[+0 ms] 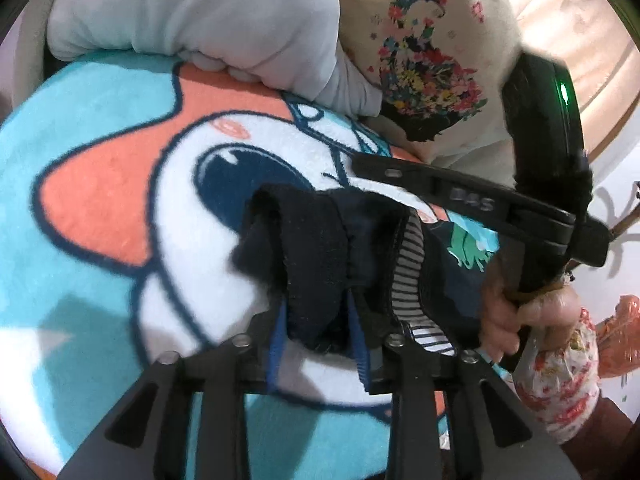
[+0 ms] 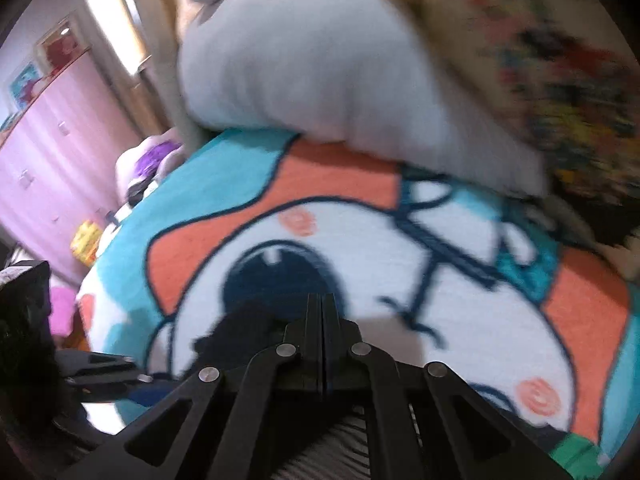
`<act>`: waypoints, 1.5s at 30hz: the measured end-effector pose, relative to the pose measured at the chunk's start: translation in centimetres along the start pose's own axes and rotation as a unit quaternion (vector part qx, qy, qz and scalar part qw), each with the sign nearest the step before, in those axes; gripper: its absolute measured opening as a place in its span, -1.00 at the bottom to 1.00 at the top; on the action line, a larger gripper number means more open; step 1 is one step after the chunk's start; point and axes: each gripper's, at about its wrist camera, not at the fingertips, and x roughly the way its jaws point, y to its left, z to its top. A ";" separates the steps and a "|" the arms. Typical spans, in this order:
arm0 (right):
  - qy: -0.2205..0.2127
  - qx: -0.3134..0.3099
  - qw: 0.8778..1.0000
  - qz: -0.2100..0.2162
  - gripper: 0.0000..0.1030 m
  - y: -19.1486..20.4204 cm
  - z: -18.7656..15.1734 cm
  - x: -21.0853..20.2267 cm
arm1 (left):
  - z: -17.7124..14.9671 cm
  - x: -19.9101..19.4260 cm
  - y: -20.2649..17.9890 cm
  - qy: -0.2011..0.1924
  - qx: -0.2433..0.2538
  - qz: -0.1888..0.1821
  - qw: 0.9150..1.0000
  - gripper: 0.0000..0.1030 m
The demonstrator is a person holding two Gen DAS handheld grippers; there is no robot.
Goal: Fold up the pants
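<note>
Dark navy pants (image 1: 320, 248) with a ribbed waistband and a grey striped inner band (image 1: 408, 264) hang bunched above the cartoon blanket (image 1: 100, 208). My left gripper (image 1: 320, 344) is shut on the waistband, with its blue pads (image 1: 277, 344) on either side of the fabric. My right gripper shows in the left wrist view (image 1: 460, 196) as a black tool held in a hand, at the pants' right edge. In the right wrist view my right gripper (image 2: 322, 312) has its jaws closed together; a dark bit of the pants (image 2: 236, 332) lies just left of it, and this view is blurred.
A grey pillow (image 1: 192, 20) and a cream floral cushion (image 1: 424, 64) lie at the blanket's far edge. In the right wrist view, the blanket (image 2: 480, 320) fills the middle, and a pink dresser (image 2: 52, 152) with toys stands at the left.
</note>
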 end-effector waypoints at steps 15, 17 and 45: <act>-0.115 0.216 0.968 -0.049 -0.50 -11.5 -16.7 -12.3 | -0.3 -4.4 -11.4 -0.107 0.158 -0.005 0.982 0.68; -0.137 0.256 0.955 -0.057 -0.50 -13.5 -19.6 -14.3 | 0.7 -2.4 -14.1 -0.090 0.161 -0.019 0.983 0.68; -0.178 0.381 0.899 -0.119 0.00 -20.7 -28.9 -19.3 | 1.4 28.3 -36.8 0.254 0.302 -0.083 0.915 0.68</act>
